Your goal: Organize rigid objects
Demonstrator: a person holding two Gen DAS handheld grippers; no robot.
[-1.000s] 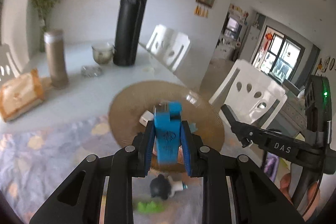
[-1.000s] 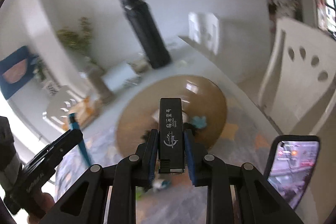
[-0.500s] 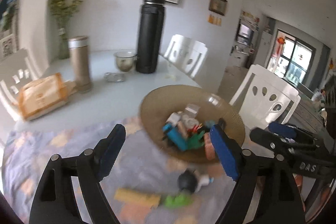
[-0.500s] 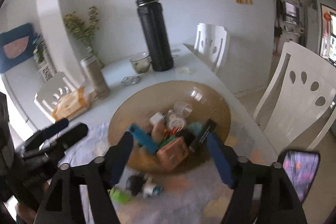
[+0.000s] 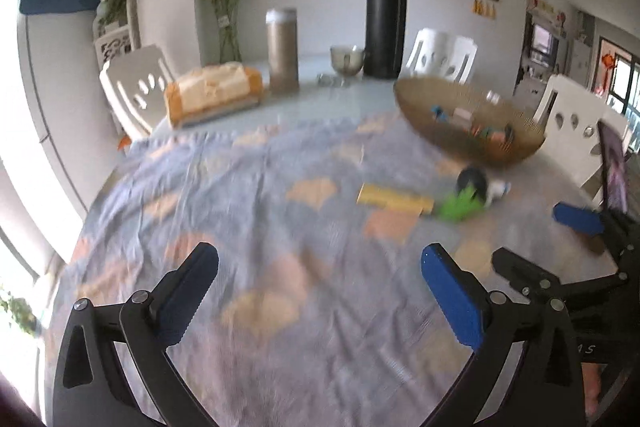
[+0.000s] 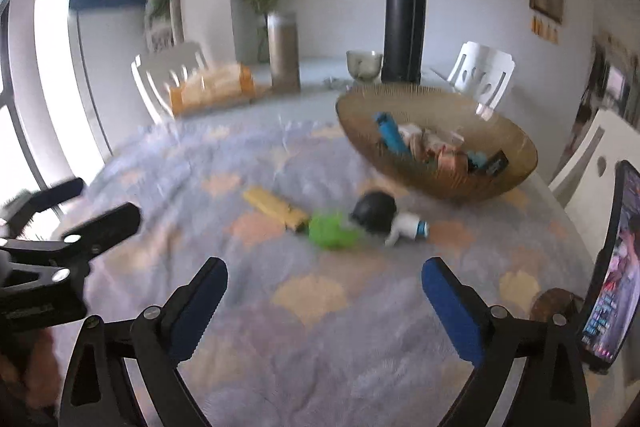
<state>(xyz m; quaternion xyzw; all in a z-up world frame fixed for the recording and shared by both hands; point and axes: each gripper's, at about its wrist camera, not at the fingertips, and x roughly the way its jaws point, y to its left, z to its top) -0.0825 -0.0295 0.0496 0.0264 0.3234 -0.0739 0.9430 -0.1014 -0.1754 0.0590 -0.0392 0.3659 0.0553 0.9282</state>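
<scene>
Both grippers, left [image 5: 320, 291] and right [image 6: 324, 301], wide and empty, jaws just opened. Yellow block [image 6: 276, 207], green piece [image 6: 334, 231], figurine [image 6: 380, 215] on cloth beside bowl [image 6: 516, 143] (blurred). Best taken singly, squarely.

A tall black flask [image 5: 385, 15] stands at the far side of the surface [image 5: 312, 99], a small cup [image 5: 346, 59] just beside it. Left of them stand a brown-and-silver canister [image 5: 283, 51] and what looks like a wrapped loaf [image 5: 214, 91]. White chairs [image 5: 442, 55] ring the surface.
</scene>
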